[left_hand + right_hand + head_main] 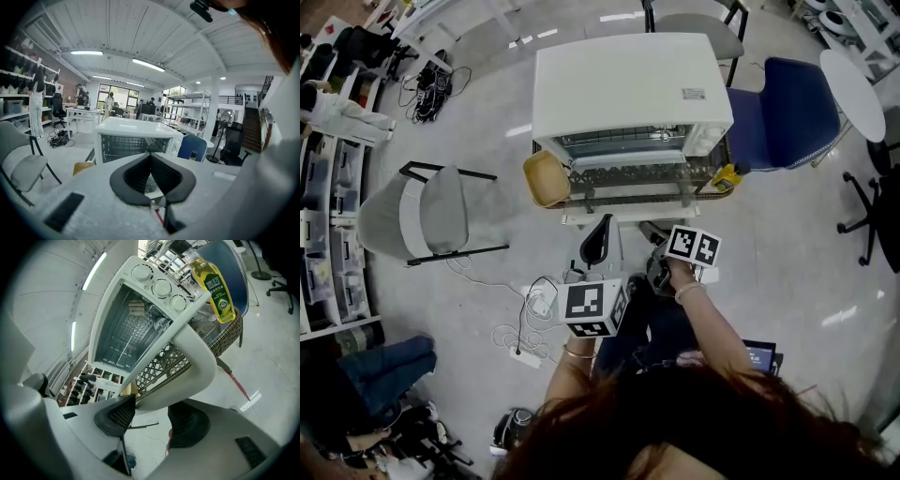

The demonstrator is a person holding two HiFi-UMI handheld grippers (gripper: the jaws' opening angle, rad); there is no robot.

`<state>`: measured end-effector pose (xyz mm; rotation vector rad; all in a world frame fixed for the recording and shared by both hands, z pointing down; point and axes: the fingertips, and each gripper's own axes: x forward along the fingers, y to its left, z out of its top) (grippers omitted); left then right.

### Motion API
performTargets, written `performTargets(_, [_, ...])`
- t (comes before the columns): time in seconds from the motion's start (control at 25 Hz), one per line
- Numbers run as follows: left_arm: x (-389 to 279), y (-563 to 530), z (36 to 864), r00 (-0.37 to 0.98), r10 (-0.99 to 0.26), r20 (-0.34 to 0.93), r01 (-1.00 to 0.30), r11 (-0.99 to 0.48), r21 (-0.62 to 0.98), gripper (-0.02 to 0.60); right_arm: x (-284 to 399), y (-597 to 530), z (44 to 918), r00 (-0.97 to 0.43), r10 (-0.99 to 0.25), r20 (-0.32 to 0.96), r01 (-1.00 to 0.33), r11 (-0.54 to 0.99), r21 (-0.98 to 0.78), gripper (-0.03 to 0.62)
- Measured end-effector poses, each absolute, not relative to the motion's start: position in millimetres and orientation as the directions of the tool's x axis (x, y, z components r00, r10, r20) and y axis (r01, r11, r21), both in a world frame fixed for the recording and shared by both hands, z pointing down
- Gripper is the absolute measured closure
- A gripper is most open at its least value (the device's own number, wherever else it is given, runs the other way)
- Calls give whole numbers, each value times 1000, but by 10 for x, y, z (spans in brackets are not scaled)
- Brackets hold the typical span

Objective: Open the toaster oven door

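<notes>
Toaster oven (628, 89) at the far centre, its door (623, 192) dropped open toward the near side.
Only the right gripper view shows the door handle (190, 357), long axis left-right, crossing the tips of the spread right tool (153, 405). The left tool (151, 157) is pressed together, empty. A wicker basket (227, 333) right of the oven holds a yellow bottle (216, 289).

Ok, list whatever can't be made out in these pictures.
- Right tool: in the head view its jaws sit hidden under its marker cube.
- Oven knobs, right gripper view: markings too small to read.
- Yellow bottle, right gripper view: label print too small.
- Oven, left gripper view: lower front hidden behind the shut left tool.
- Head view's bottom edge: covered by the person's hair.
</notes>
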<state>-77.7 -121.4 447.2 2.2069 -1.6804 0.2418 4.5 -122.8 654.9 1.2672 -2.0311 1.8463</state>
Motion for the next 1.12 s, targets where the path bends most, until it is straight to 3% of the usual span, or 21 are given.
performTargets(1.12, [-923,-1111,4840,296,-884,362,-951,-236,202,569,68,-1104,6835,-612,-524,593,-656,-82,-750,385])
